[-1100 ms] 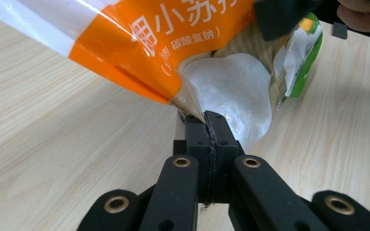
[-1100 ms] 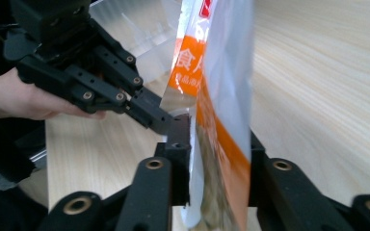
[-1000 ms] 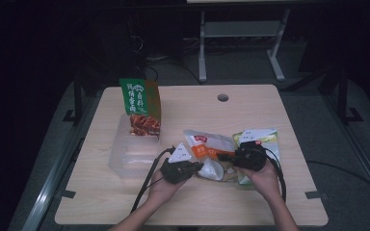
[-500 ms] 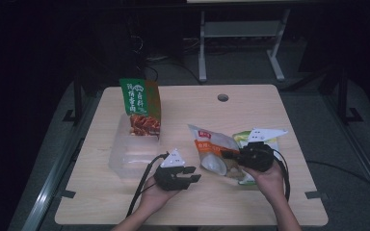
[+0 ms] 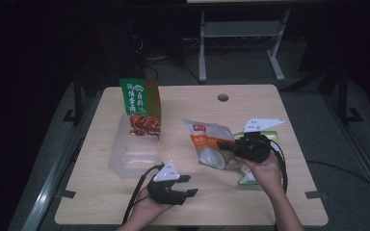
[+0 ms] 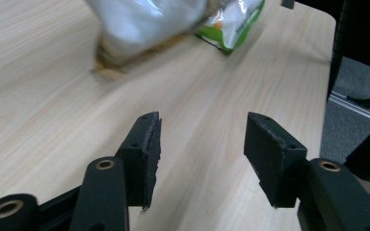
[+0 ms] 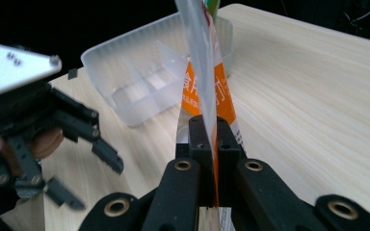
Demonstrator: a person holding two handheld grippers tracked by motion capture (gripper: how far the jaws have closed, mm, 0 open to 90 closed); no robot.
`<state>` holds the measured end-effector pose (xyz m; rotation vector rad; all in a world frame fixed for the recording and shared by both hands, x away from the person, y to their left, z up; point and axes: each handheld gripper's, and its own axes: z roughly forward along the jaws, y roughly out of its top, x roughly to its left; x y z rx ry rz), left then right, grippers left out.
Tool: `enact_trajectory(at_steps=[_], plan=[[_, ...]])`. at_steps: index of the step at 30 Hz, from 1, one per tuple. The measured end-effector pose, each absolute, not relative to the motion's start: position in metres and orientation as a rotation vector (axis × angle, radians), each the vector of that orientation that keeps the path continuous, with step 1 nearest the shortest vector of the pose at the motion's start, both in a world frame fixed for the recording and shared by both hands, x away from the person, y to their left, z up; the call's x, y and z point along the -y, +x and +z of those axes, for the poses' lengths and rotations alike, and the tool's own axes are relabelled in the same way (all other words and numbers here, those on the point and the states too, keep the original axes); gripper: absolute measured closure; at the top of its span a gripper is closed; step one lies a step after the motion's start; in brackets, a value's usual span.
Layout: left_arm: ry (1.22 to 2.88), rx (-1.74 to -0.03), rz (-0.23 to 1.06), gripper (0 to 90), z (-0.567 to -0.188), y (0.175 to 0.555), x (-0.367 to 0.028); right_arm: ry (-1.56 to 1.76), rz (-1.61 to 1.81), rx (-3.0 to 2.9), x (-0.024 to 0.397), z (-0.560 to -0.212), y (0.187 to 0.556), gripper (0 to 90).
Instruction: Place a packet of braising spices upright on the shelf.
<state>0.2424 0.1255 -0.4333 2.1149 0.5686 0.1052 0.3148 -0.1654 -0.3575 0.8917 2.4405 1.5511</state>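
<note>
My right gripper [image 5: 223,144] is shut on the edge of a white and orange snack bag [image 5: 207,142] and holds it a little above the table; in the right gripper view the bag [image 7: 203,72] rises from between the closed jaws of the gripper [image 7: 212,139]. My left gripper [image 5: 190,186] is near the table's front edge, left of the bag and apart from it. Its jaws have just been opening, and nothing is between them [image 6: 200,144]. The bag [image 6: 144,24] appears blurred at the top of the left gripper view.
A clear plastic container [image 5: 134,156] sits left of centre, with a green and red snack pouch [image 5: 140,108] standing at its far end. A green-edged packet [image 5: 248,177] lies under the right hand. The table [image 5: 270,101] has a cable hole [image 5: 223,97] at the back.
The left gripper has let go of the bag, opened, and drawn back left toward the front edge. The right gripper has lifted the bag slightly.
</note>
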Motion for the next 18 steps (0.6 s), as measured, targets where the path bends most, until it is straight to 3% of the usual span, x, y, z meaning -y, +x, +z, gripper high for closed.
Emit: enact_trajectory(at_steps=[18], plan=[[2.119,-0.499,0.107,42.5,-0.439,0.233,-0.128,0.785,1.579,-2.507,0.108,-0.321,0.345,90.0]])
